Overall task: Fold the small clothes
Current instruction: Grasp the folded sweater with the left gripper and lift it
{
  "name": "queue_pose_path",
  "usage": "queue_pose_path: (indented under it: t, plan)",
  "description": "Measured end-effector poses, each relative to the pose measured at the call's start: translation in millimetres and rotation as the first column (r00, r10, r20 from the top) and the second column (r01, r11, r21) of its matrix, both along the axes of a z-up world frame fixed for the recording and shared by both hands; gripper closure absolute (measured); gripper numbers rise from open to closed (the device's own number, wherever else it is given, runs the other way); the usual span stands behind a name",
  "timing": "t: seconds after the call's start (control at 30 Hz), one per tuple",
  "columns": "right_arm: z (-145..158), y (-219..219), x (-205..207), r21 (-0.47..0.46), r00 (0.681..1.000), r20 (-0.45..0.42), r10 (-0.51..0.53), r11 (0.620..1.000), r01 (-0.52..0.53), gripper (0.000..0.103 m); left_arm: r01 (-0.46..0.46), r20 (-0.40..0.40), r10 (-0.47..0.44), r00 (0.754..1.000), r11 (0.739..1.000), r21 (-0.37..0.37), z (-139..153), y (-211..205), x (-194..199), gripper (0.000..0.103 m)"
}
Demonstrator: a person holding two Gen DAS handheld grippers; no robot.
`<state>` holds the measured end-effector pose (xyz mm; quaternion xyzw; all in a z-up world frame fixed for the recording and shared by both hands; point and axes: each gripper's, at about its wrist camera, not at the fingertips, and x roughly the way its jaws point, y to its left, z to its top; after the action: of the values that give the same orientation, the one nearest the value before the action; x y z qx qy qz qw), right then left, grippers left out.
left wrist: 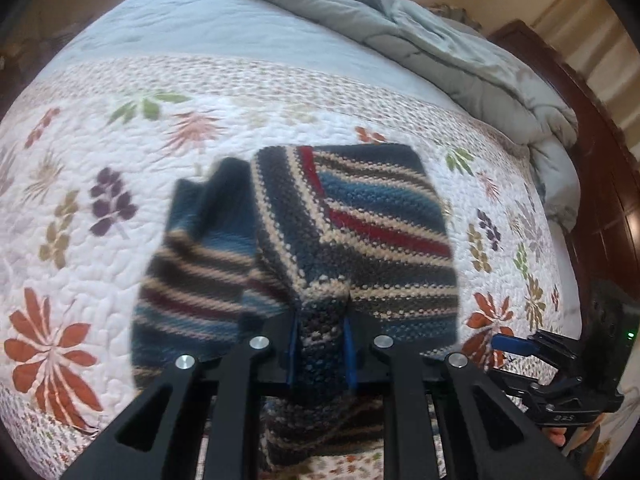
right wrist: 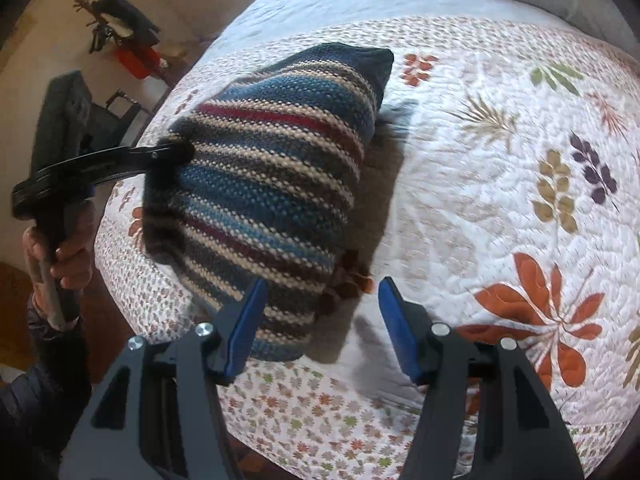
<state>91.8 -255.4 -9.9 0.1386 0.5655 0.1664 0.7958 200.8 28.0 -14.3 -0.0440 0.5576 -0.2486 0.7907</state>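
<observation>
A striped knit garment (left wrist: pixel 352 232) in blue, beige, red and dark bands lies partly folded on the floral quilt (left wrist: pixel 80 200). My left gripper (left wrist: pixel 320 344) is shut on a bunched edge of the garment and lifts it off the bed; it shows in the right wrist view (right wrist: pixel 168 156) at the garment's left edge. My right gripper (right wrist: pixel 320 328) is open and empty, just in front of the garment's near corner (right wrist: pixel 280 340). It shows in the left wrist view (left wrist: pixel 516 344) at the right.
A rumpled grey comforter (left wrist: pixel 440 48) lies at the far side of the bed by a dark wooden headboard (left wrist: pixel 600 168). In the right wrist view, a red box and dark furniture (right wrist: pixel 128 52) stand on the floor beyond the bed's left edge.
</observation>
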Motion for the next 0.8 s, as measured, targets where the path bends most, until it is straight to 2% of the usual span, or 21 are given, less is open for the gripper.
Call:
queue_pose_path:
  t: [0.1,0.23,0.43,0.6,0.67,0.73,0.8]
  plan:
    - [8,12,4,0.035,0.999,0.031,0.026,0.999,-0.027,0.044,-0.016,-0.011,0.016,1.0,1.0,-0.001,-10,12,4,0.085]
    - [11,35,18,0.052,0.996,0.056,0.068,0.996,-0.071,0.044,0.007,-0.05,-0.006,0.999,1.0,0.01,-34,5,5,0.084]
    - [-4,56,40,0.013,0.996,0.012,0.086,0.996,-0.086,0.045,0.025,-0.034,-0.023,0.999,0.998,0.054,-57,-11,5,0.083]
    - [-36,71,53,-0.095,0.993,-0.079,0.086,0.991,-0.093,0.044,0.037,-0.044,-0.036,0.998,0.999,0.032,-55,-13,5,0.078]
    - [-55,72,58,-0.109,0.991,-0.118,0.065,0.991,-0.078,0.043,0.04,-0.046,-0.039,0.998,0.999,0.019,-51,-11,4,0.074]
    - [-59,71,58,-0.093,0.992,-0.112,0.06,0.993,-0.071,0.042,0.031,-0.03,-0.031,0.999,0.999,0.019,-43,-3,1,0.07]
    - [-57,68,57,-0.078,0.993,-0.106,0.059,0.995,-0.067,0.042,0.006,0.019,-0.007,1.0,0.999,0.05,-31,10,-4,0.059]
